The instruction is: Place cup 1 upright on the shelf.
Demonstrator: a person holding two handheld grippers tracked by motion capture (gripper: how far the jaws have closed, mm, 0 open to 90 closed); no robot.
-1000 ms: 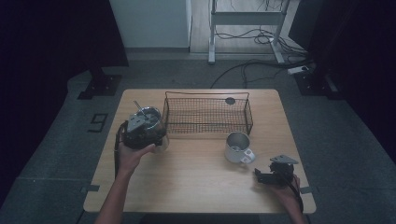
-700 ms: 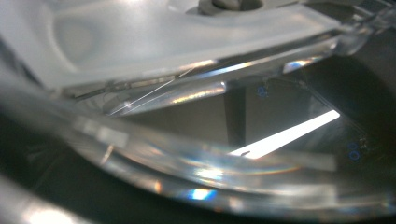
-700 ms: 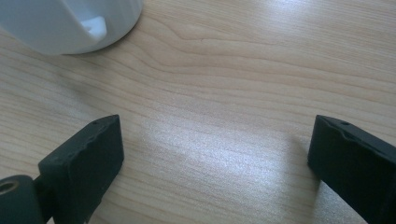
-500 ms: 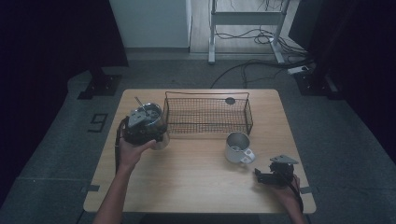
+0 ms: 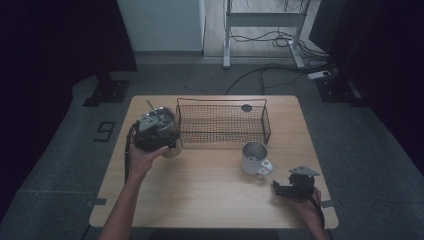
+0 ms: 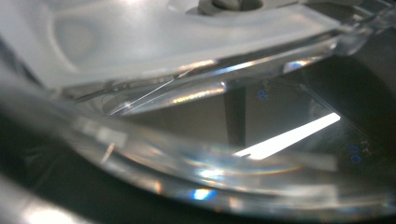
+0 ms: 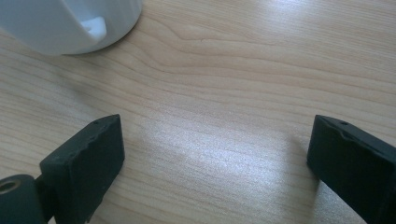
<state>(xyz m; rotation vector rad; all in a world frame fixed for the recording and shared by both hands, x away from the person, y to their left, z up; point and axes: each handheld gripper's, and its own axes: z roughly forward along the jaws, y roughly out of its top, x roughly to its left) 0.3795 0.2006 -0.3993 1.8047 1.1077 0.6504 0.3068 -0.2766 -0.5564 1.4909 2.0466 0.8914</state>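
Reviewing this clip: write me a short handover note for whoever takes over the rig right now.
Left gripper: raised at the table's back left, just left of the wire basket, on a clear glass item that sits right against its camera; jaws hidden, so the grip is unconfirmed.
Right gripper: open, low over bare table at front right, holding nothing.
White mug: upright on the table in front of the basket, up-left of the right gripper.
Basket: holds one small dark round item near its back right.
Done: glass item in hand.
Left: probably the glass item and the mug go into the basket.
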